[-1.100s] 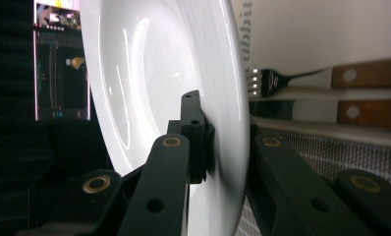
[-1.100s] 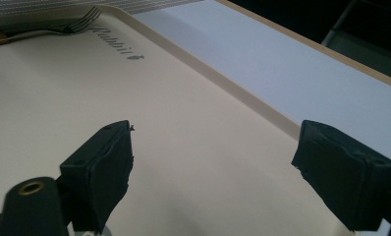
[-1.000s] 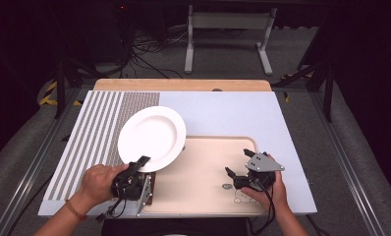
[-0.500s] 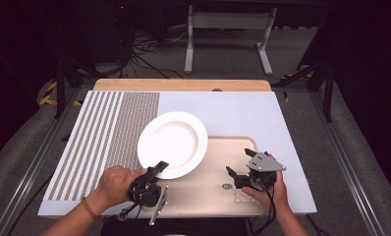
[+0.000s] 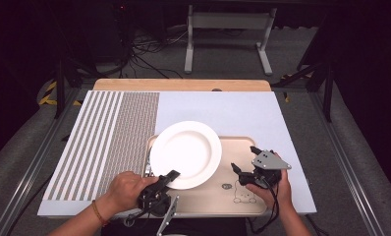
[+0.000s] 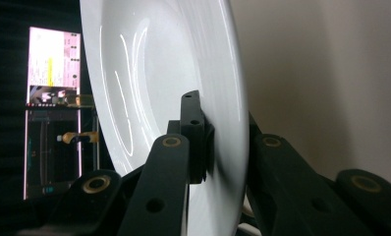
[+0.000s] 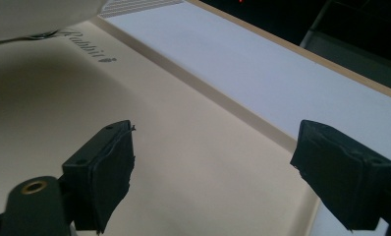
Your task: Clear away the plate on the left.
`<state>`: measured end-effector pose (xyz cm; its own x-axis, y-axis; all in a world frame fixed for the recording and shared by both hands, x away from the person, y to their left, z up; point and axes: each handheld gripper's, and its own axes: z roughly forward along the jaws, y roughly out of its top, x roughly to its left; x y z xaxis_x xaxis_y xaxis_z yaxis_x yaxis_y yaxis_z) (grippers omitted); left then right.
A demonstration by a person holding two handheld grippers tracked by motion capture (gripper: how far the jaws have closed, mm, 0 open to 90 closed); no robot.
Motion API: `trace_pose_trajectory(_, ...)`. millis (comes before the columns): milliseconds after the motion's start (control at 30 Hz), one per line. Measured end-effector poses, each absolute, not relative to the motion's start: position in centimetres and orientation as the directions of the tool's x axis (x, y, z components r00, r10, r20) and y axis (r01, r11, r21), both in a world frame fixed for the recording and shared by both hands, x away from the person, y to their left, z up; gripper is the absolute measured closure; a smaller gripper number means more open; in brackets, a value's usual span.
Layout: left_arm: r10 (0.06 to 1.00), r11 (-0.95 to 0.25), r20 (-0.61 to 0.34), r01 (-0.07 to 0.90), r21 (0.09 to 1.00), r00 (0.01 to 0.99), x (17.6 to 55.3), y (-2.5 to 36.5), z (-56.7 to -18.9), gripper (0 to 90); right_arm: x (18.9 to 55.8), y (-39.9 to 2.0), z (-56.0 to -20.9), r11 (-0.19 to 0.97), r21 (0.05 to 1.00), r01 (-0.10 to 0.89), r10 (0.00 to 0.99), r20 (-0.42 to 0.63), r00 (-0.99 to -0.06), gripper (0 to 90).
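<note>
Glossy white ceramic-looking plate [image 5: 186, 153]; matt beige plastic-looking tray [image 5: 242, 196]; smooth wooden table edge [image 5: 183, 85].

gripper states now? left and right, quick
Left gripper: shut on the rim of the round white ceramic plate, above the beige plastic tray.
Right gripper: open, holding nothing, over the tray.

My table [image 5: 223, 84] sits on grey carpet [image 5: 331, 147]; dark room behind, metal stand [image 5: 228, 29], cables [image 5: 144, 54] on the floor.

You've got a striped mat [image 5: 105, 135] on the bench [image 5: 183, 84], cables [image 5: 149, 54] on the floor behind it, and a lit monitor [image 6: 53, 103].
</note>
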<state>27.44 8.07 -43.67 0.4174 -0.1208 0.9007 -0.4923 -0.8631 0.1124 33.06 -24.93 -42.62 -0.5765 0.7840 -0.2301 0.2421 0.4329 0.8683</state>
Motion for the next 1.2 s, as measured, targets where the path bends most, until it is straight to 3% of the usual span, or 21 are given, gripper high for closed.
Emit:
trace_pose_trajectory(233, -0.179, -0.842, 0.897, -0.535, 0.073, 0.404, 27.0, 7.1, -44.3, 82.2, 33.1, -25.4, -42.6, 0.428, 0.867, 0.254, 0.801, -0.234, -0.552, 17.3)
trace_pose_trajectory(400, -0.171, -0.848, 0.884, -0.521, 0.092, 0.434, 26.8, 6.9, -44.9, 82.1, 33.3, -25.6, -42.6, 0.422, 0.869, 0.259, 0.807, -0.230, -0.543, 17.3)
trace_pose_trajectory(433, -0.221, -0.827, 0.894, -0.561, 0.041, 0.391, 27.0, 6.6, -44.7, 82.0, 33.3, -25.6, -42.6, 0.422, 0.868, 0.262, 0.808, -0.229, -0.544, 17.3)
trace_pose_trajectory(467, -0.182, -0.846, 0.883, -0.526, 0.083, 0.433, 26.9, 6.9, -45.2, 82.0, 33.3, -25.6, -42.6, 0.420, 0.869, 0.262, 0.808, -0.227, -0.544, 17.3)
trace_pose_trajectory(633, -0.207, -0.834, 0.873, -0.547, 0.078, 0.441, 27.0, 6.7, -45.8, 81.6, 33.3, -25.5, -42.7, 0.428, 0.865, 0.260, 0.801, -0.231, -0.552, 17.3)
trace_pose_trajectory(667, -0.238, -0.834, 0.871, -0.550, 0.044, 0.430, 27.0, 6.6, -45.7, 81.4, 33.3, -25.5, -42.7, 0.428, 0.865, 0.262, 0.801, -0.229, -0.553, 17.3)
trace_pose_trajectory(733, -0.208, -0.843, 0.862, -0.532, 0.081, 0.461, 27.0, 6.7, -46.1, 81.3, 33.3, -25.5, -42.7, 0.427, 0.865, 0.265, 0.803, -0.227, -0.552, 17.3)
trace_pose_trajectory(1200, -0.264, -0.807, 0.845, -0.586, 0.070, 0.465, 27.5, 5.7, -46.8, 80.6, 33.4, -25.3, -42.9, 0.435, 0.860, 0.267, 0.794, -0.226, -0.564, 17.3)
